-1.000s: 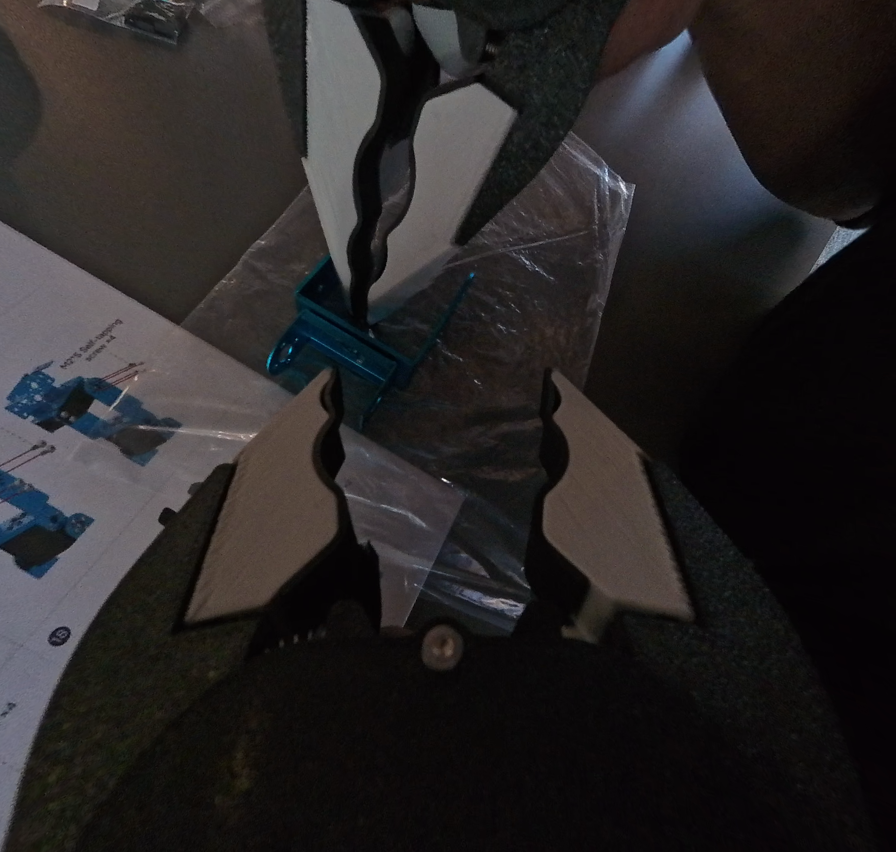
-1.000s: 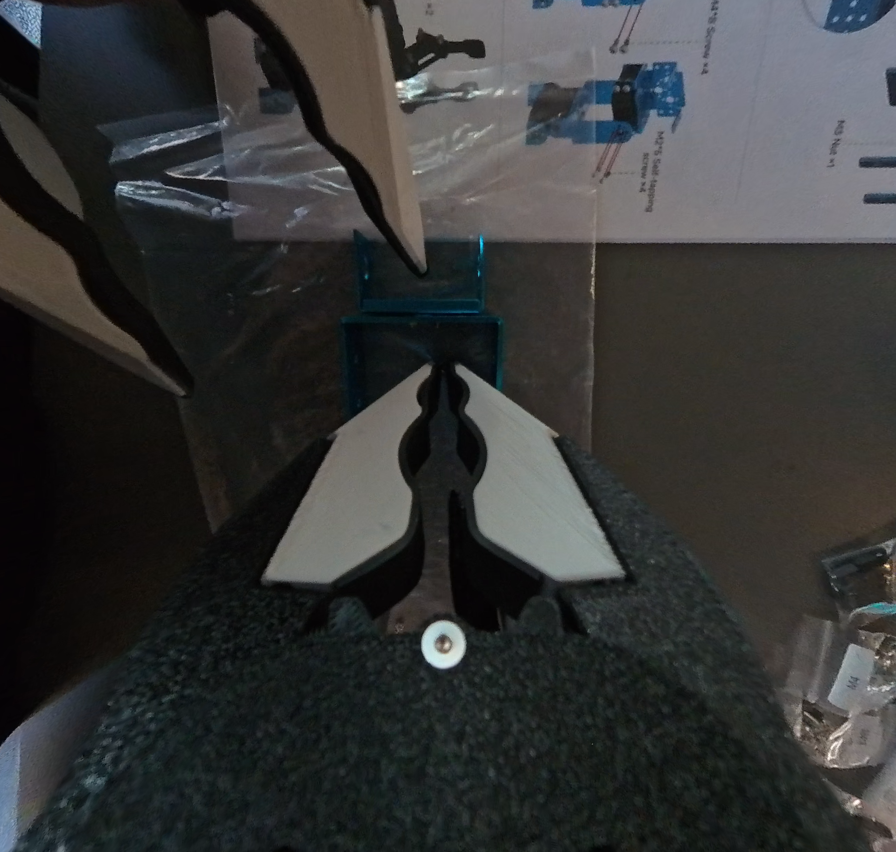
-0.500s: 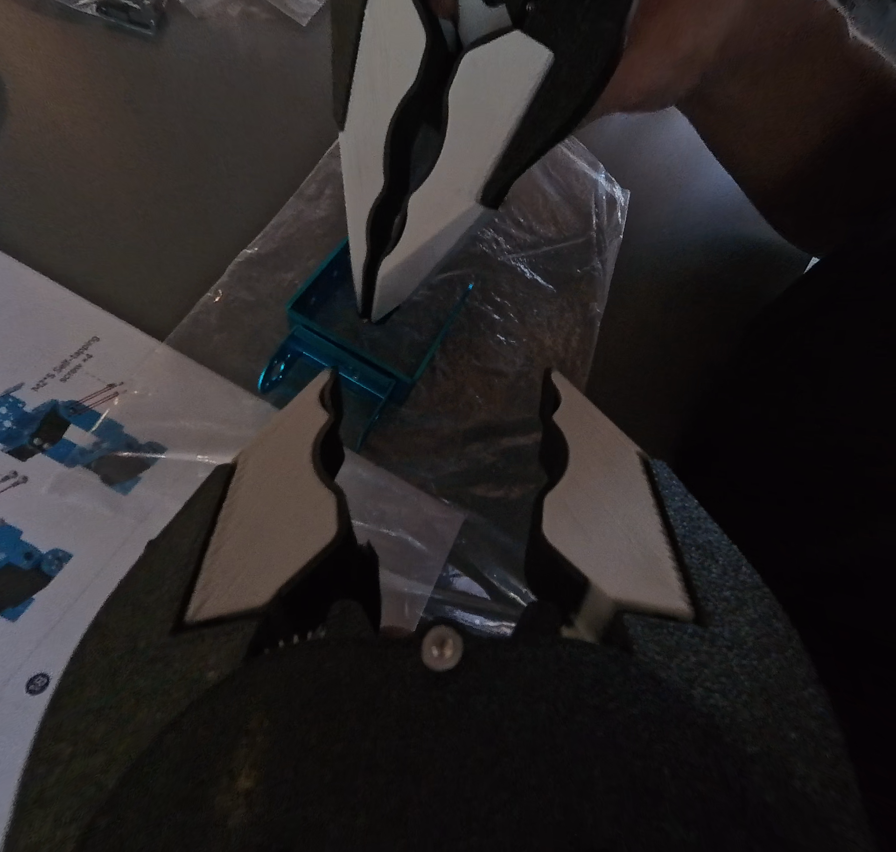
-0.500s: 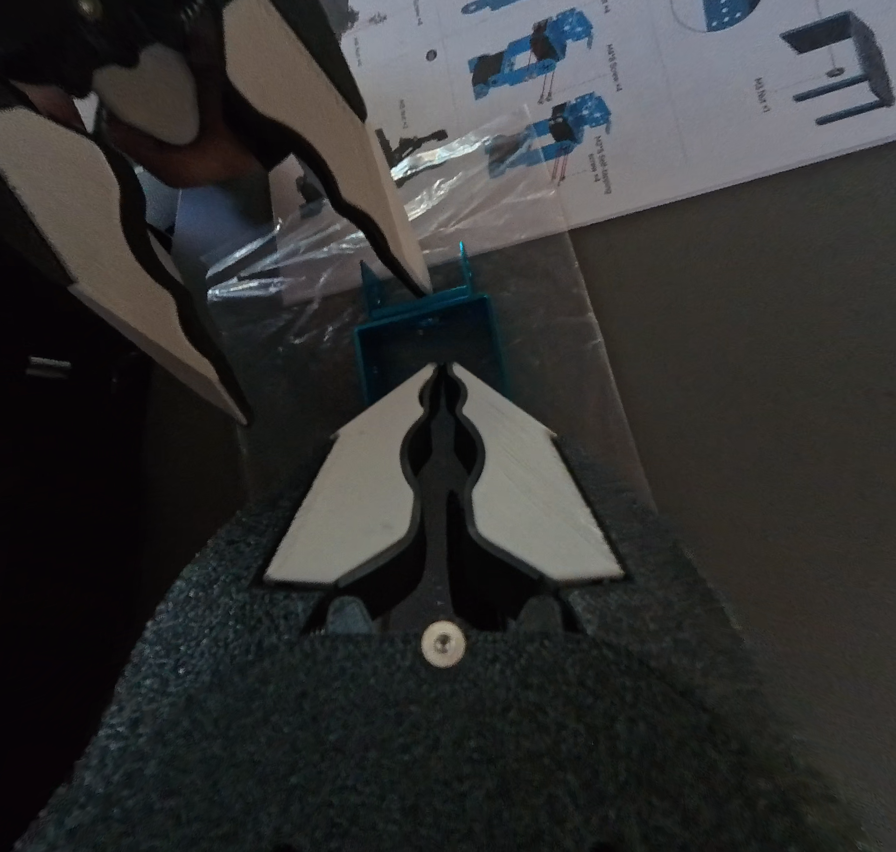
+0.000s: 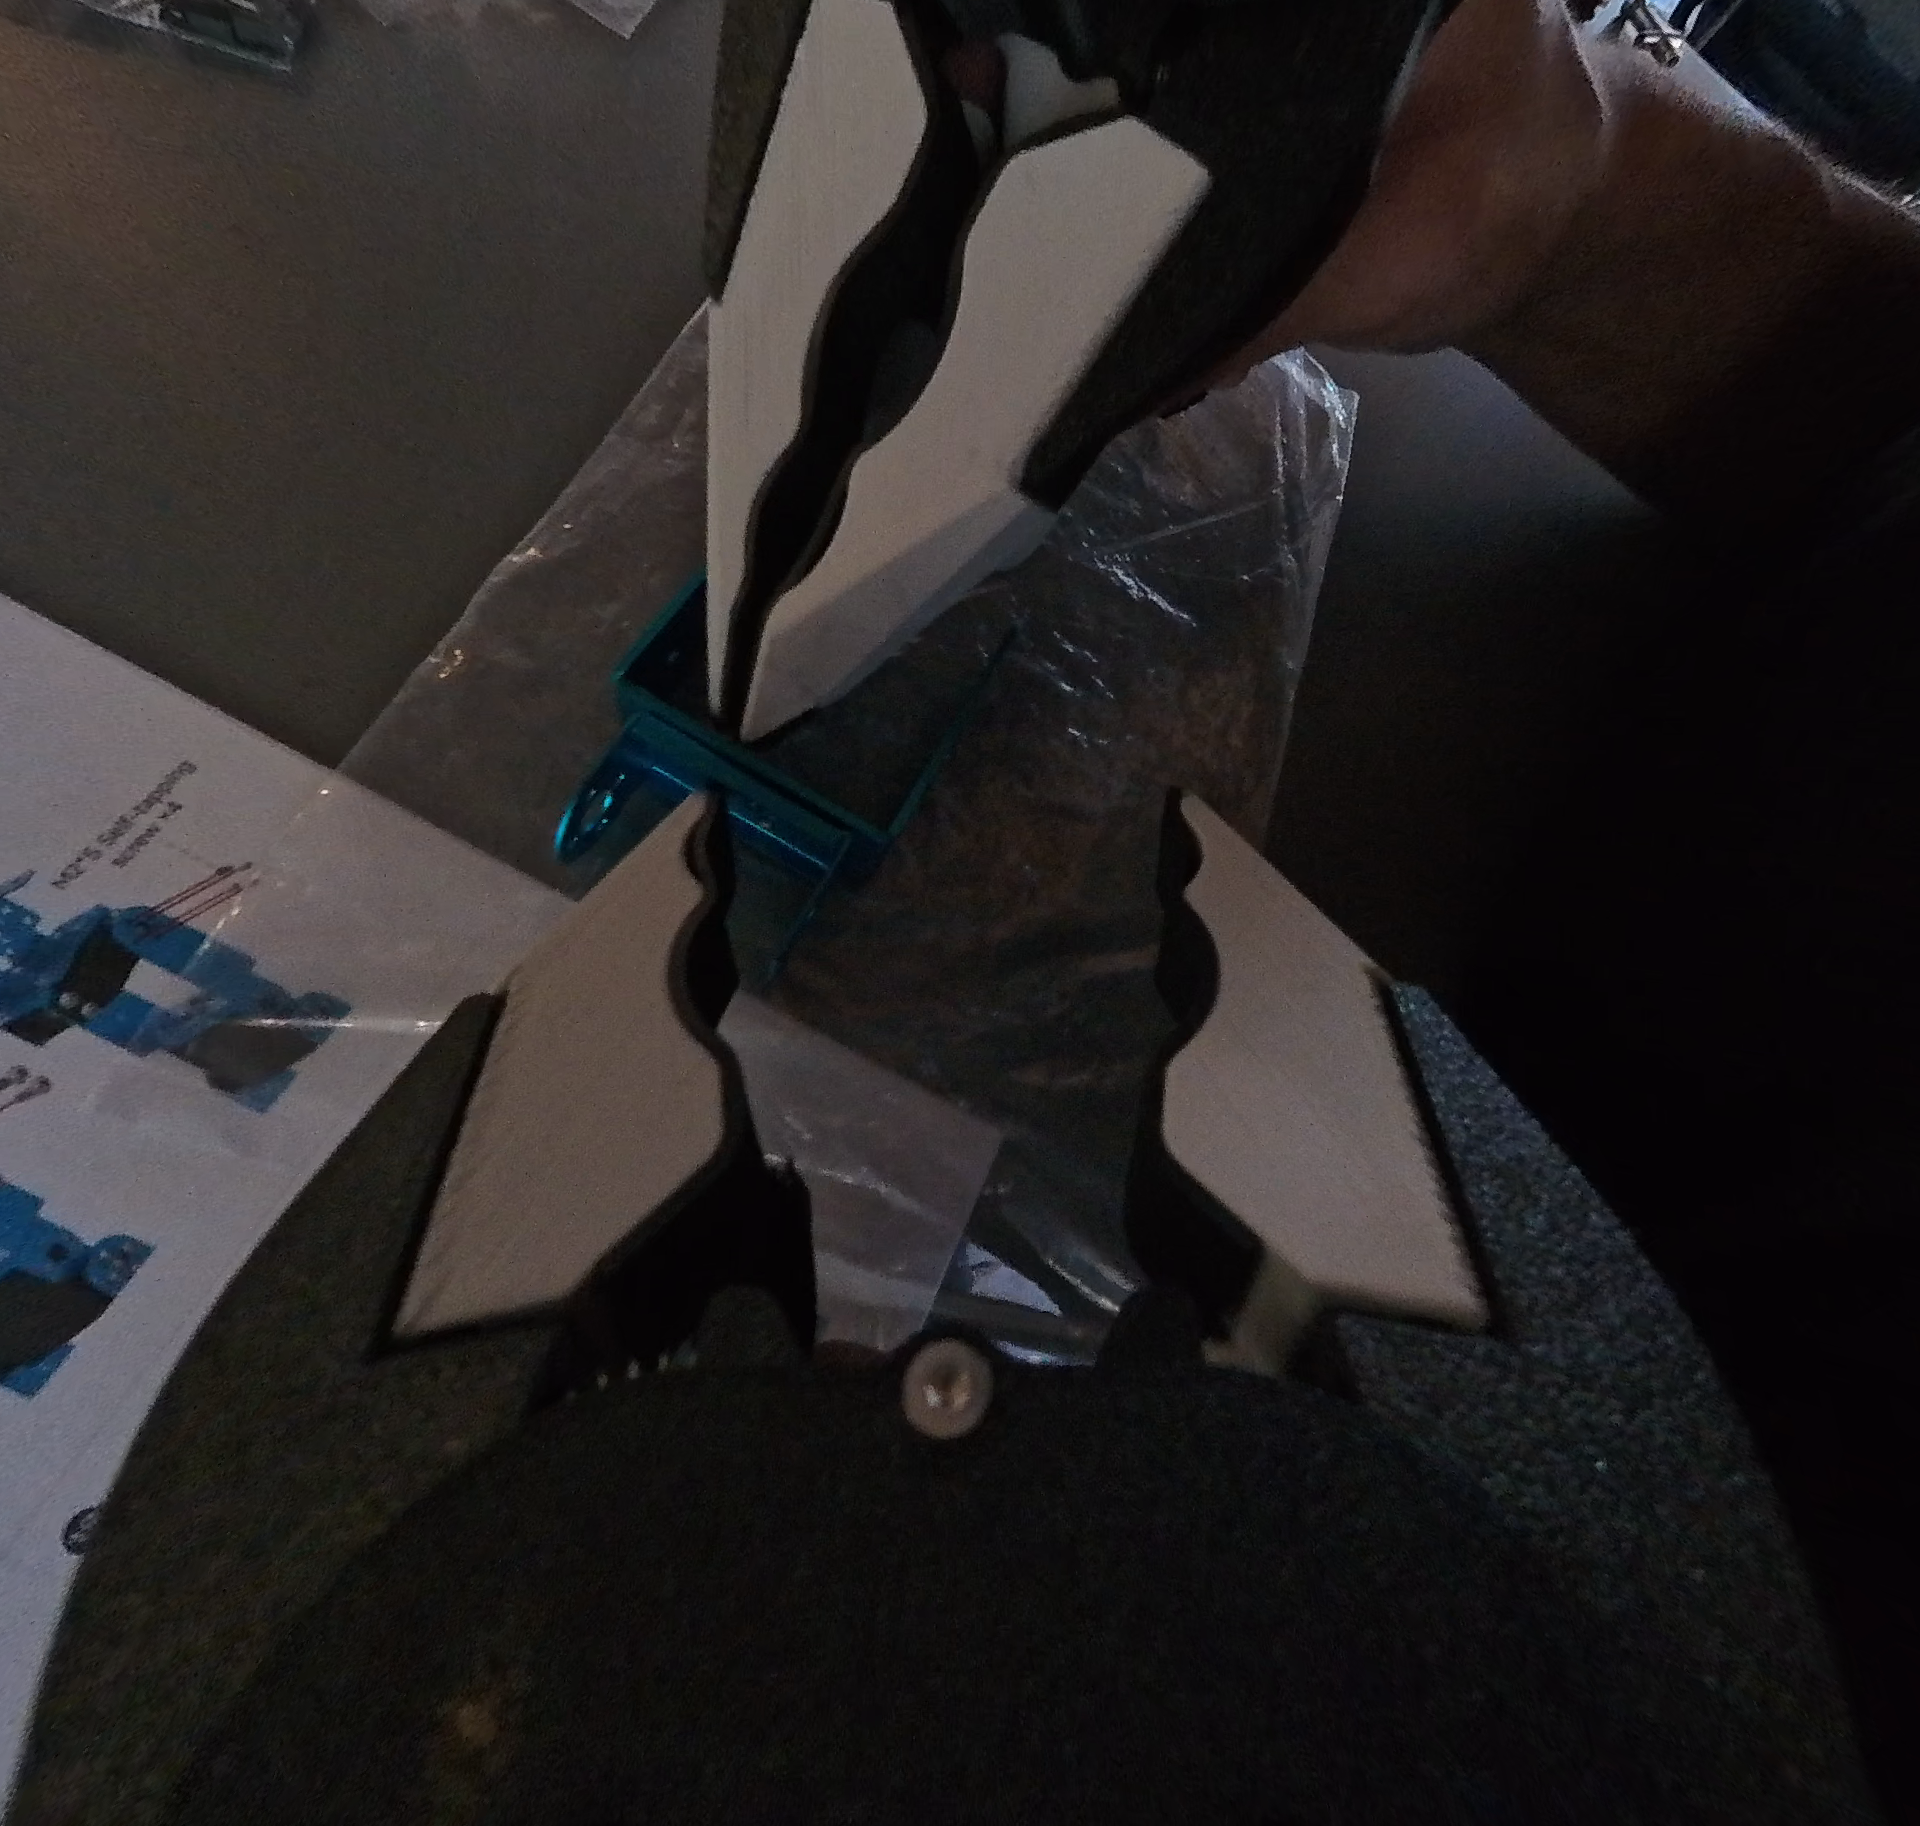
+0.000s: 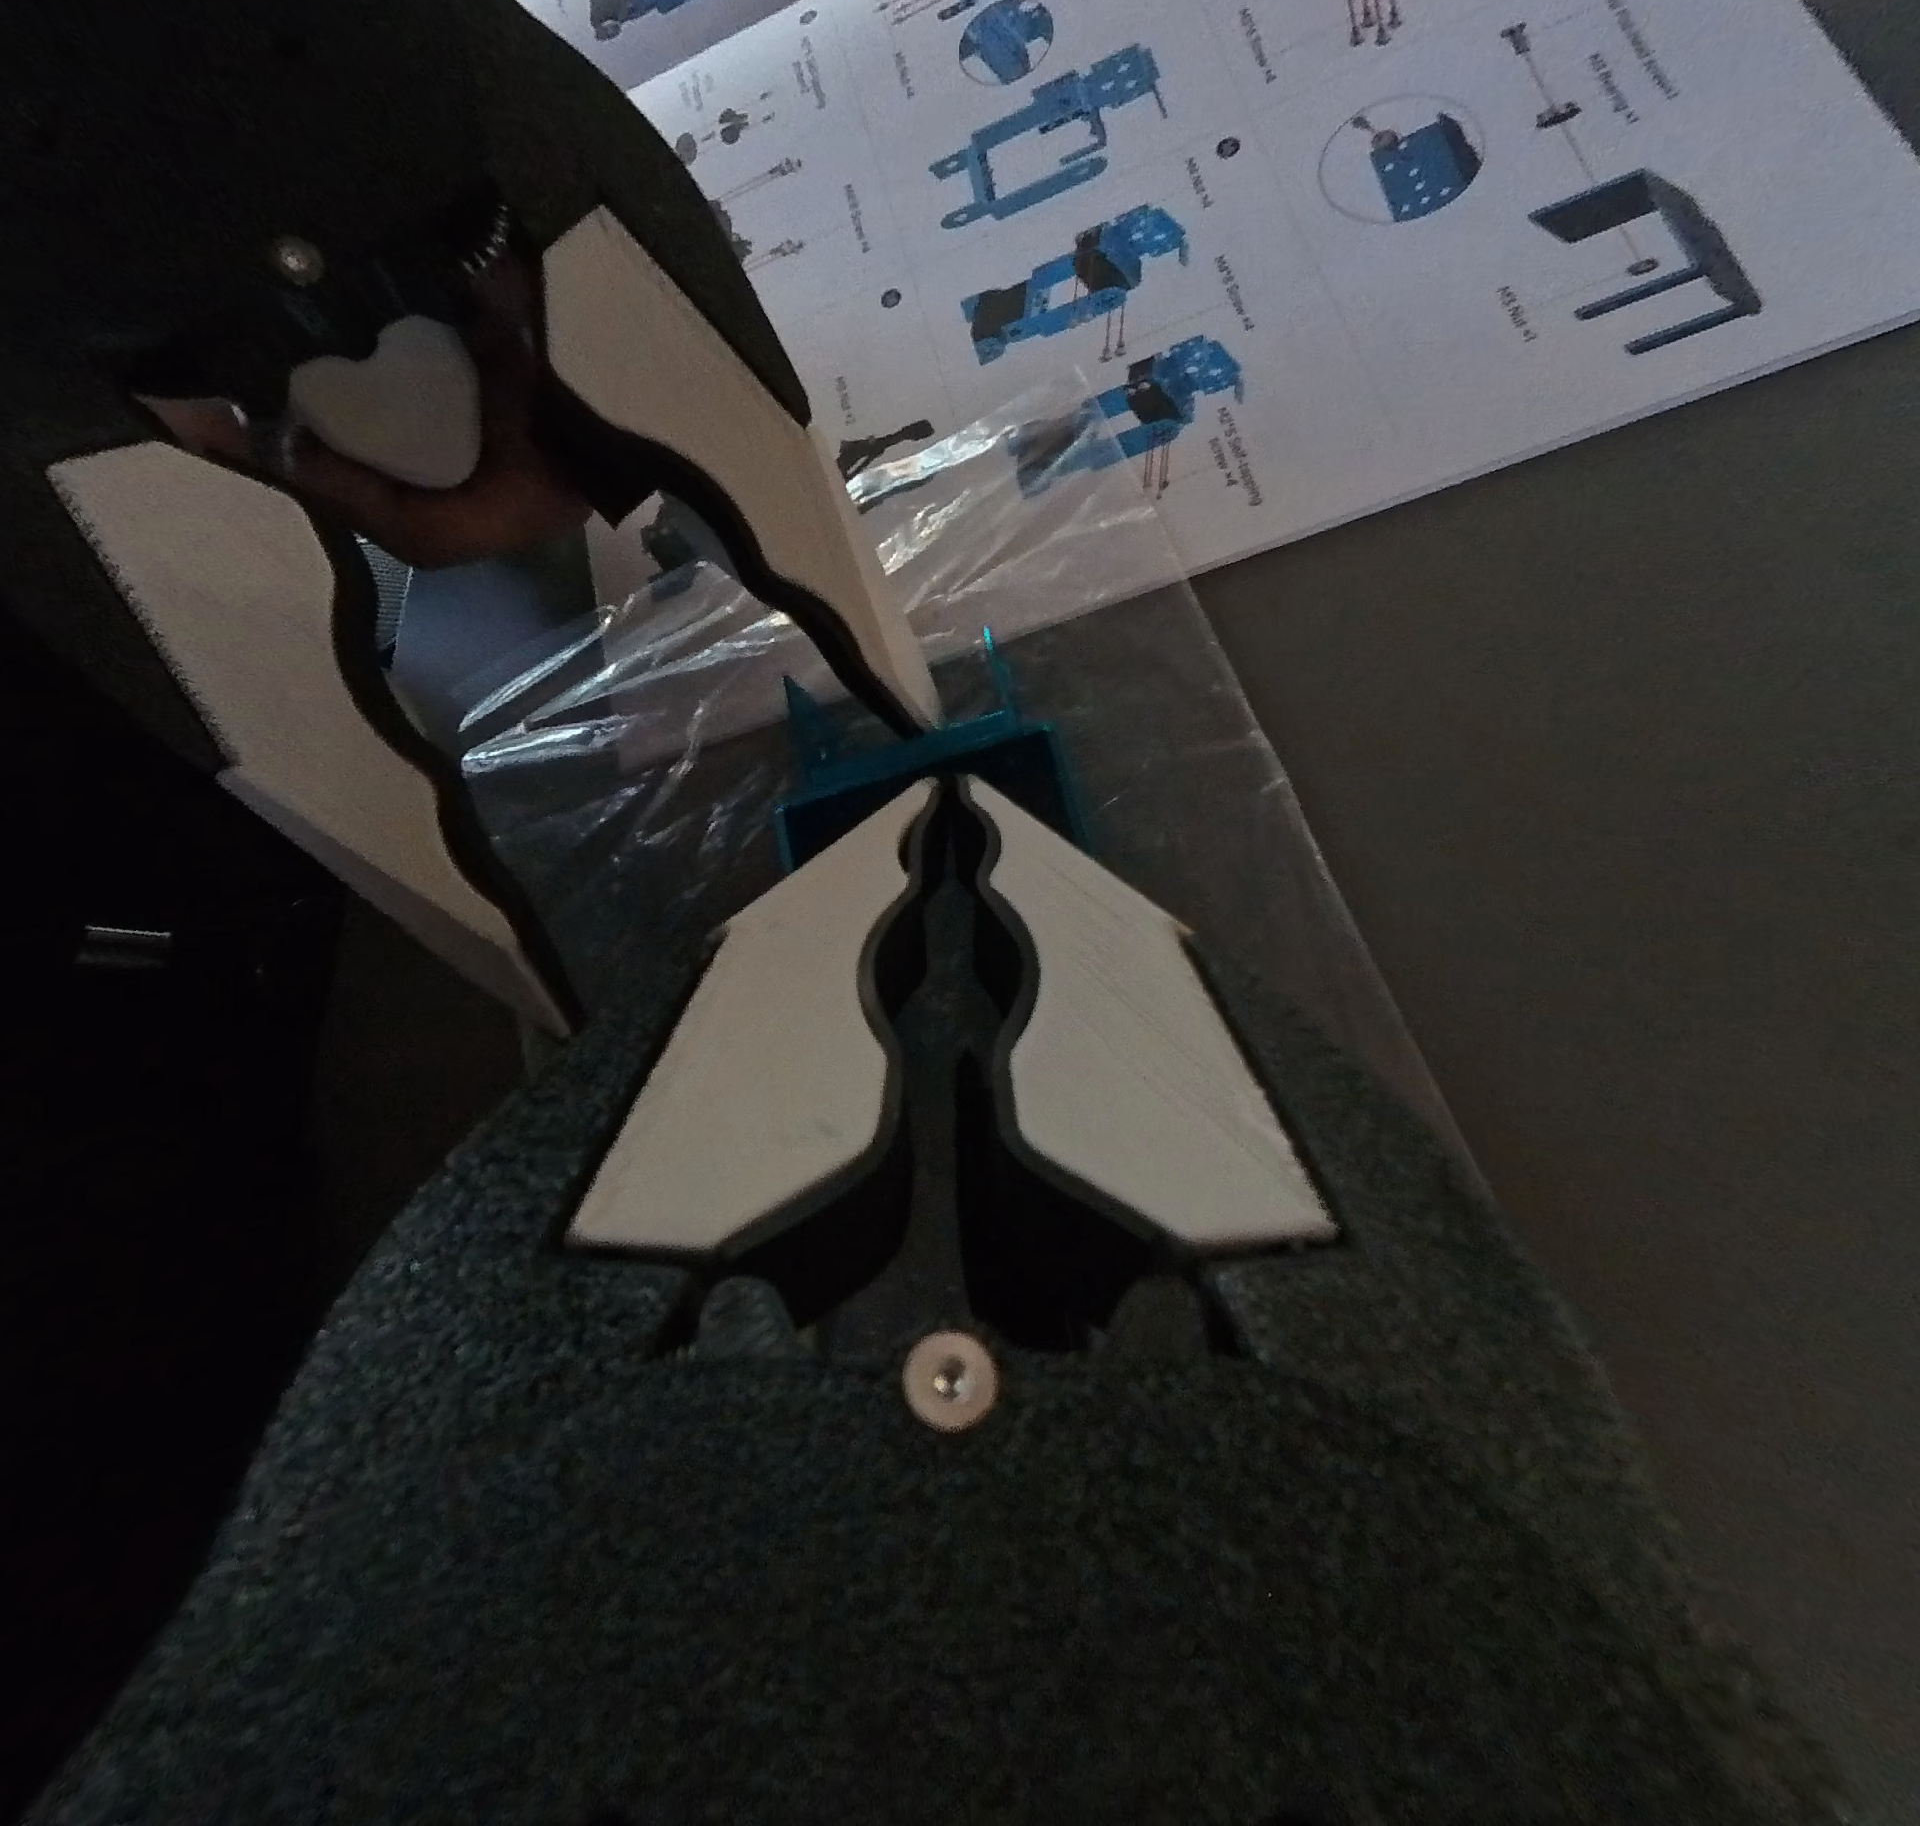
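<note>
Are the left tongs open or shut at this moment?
Open. In the left wrist view the left tongs show a wide gap between the two fingers, with the clear bag visible through it.

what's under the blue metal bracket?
The blue metal U-shaped bracket sits on a crinkled clear plastic bag on the dark tabletop. Whether it lies on the bag or inside it cannot be told; the right hand-held gripper covers part.
</note>
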The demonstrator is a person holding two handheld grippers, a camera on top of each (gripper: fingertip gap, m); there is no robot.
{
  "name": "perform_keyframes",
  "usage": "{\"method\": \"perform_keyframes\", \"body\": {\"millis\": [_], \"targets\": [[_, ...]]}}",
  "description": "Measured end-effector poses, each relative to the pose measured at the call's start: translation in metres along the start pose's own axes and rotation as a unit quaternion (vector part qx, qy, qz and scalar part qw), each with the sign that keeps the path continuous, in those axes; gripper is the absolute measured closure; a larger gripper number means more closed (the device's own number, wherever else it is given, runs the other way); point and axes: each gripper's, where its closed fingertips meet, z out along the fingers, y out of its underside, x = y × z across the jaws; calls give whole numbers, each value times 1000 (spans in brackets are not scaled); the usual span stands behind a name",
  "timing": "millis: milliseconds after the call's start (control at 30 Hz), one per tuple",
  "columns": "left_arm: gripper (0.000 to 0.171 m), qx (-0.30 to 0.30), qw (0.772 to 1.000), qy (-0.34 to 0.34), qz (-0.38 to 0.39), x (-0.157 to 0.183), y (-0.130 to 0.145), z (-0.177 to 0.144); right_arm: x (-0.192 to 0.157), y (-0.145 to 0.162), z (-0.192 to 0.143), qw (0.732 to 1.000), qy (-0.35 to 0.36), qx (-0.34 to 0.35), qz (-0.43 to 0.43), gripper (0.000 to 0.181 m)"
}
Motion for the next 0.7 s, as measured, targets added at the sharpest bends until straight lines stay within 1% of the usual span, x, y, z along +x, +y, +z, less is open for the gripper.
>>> {"method": "perform_keyframes", "body": {"millis": [700], "targets": [[89, -5, 1000, 0, 4, 2, 0, 2, -3, 5, 0, 1000, -4, -9, -3, 181]]}}
